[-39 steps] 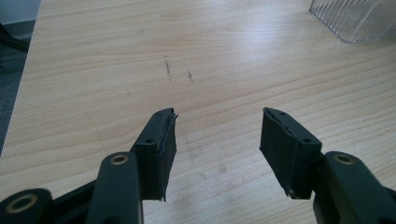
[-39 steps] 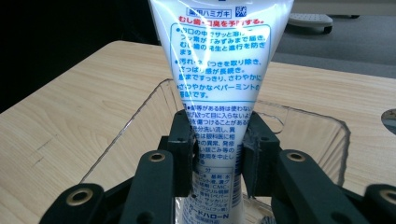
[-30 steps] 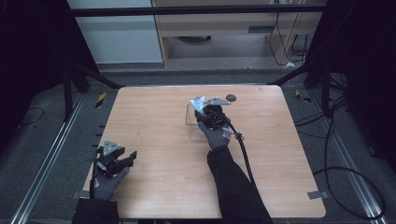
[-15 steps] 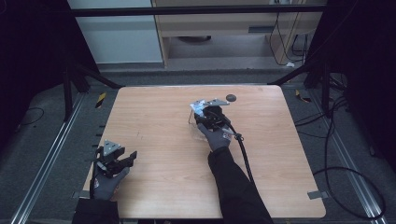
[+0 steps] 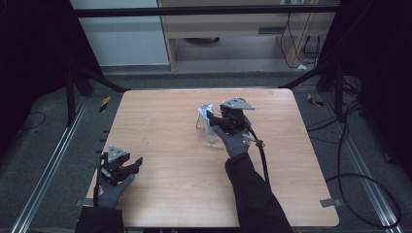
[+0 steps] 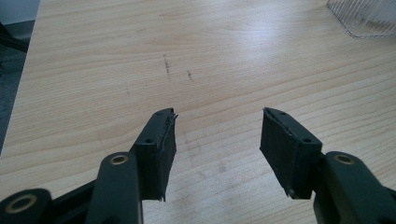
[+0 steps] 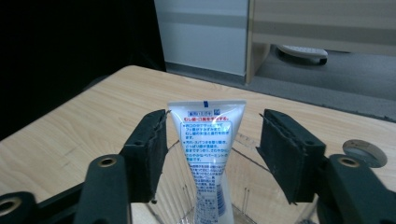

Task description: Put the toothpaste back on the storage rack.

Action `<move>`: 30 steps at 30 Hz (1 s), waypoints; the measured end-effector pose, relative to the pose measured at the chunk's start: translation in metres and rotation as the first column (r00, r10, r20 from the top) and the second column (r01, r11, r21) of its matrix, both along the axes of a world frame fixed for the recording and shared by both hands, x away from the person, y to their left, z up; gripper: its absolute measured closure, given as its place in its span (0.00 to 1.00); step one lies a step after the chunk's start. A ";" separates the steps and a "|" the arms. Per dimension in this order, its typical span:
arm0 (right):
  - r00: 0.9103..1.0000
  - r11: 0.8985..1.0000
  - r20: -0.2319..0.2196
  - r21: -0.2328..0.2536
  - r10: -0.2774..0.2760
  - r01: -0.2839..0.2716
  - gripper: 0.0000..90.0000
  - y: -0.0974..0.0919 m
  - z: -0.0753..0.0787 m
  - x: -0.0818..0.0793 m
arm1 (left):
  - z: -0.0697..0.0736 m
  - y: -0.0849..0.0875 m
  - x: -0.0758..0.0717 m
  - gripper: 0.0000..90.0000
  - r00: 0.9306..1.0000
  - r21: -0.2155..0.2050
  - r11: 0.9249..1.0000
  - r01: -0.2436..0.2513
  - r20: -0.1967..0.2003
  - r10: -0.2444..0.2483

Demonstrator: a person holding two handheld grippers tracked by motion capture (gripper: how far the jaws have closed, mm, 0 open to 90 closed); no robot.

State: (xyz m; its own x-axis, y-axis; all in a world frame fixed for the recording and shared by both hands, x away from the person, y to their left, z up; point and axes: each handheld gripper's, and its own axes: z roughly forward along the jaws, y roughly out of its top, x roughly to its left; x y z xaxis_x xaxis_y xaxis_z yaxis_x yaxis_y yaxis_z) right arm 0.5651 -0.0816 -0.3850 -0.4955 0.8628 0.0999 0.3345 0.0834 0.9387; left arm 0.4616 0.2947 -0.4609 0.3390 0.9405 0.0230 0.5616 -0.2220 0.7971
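A white toothpaste tube [image 7: 208, 154] with blue and red print stands crimped end up in a clear plastic cup [image 7: 254, 186] near the middle of the wooden table [image 5: 160, 121]. My right gripper [image 7: 212, 135] is open, with one jaw on each side of the tube's top. A small gap shows on the left and a wider one on the right. From above, the right gripper [image 5: 214, 121] sits over the cup [image 5: 209, 137] and the tube [image 5: 206, 112]. My left gripper [image 5: 131, 165] is open with nothing in it, low over the front left of the table. Its own view [image 6: 217, 135] shows bare wood between the jaws.
A round disc-like object [image 7: 364, 151] lies on the table beyond the cup. The cup's ribbed corner [image 6: 364, 18] shows far off in the left gripper view. A black cable [image 5: 262, 160] trails from the right gripper along the sleeve. Metal rails and dark floor surround the table.
The right hand has shifted slightly around the cup, and its grey plate now covers the dark disc seen behind it earlier. The left gripper has not moved.
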 end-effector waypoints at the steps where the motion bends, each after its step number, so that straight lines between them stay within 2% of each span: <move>1: 1.000 1.000 0.011 0.005 0.006 -0.006 0.40 -0.005 0.003 -0.004 | 0.000 0.000 0.000 0.49 1.000 0.000 1.000 0.000 -0.001 0.000; 8: 0.997 1.000 0.077 -0.001 0.010 -0.010 0.33 -0.037 0.018 -0.034 | 0.000 -0.003 0.000 0.49 1.000 0.005 1.000 0.006 -0.001 -0.006; 14: 0.996 0.999 0.083 -0.046 0.012 -0.008 0.29 -0.062 0.022 -0.063 | 0.000 -0.002 0.000 0.49 1.000 0.005 1.000 0.006 -0.003 -0.006; 18: 0.998 0.997 0.060 -0.072 0.016 -0.012 0.27 -0.078 0.011 -0.083 | -0.001 -0.003 0.000 0.48 1.000 0.006 1.000 0.010 -0.006 -0.010; 21: 0.999 0.998 0.037 -0.070 0.007 -0.004 0.27 -0.092 0.001 -0.095 | -0.001 -0.003 0.000 0.48 1.000 0.006 1.000 0.013 -0.007 -0.013; 27: 1.000 0.998 -0.002 -0.061 -0.022 0.022 0.26 -0.119 -0.022 -0.111 | -0.002 -0.003 0.000 0.46 1.000 0.007 1.000 0.015 -0.008 -0.015; 30: 0.999 0.995 -0.026 -0.088 -0.043 0.041 0.26 -0.129 -0.033 -0.115 | -0.002 -0.004 0.000 0.46 1.000 0.008 1.000 0.020 -0.009 -0.020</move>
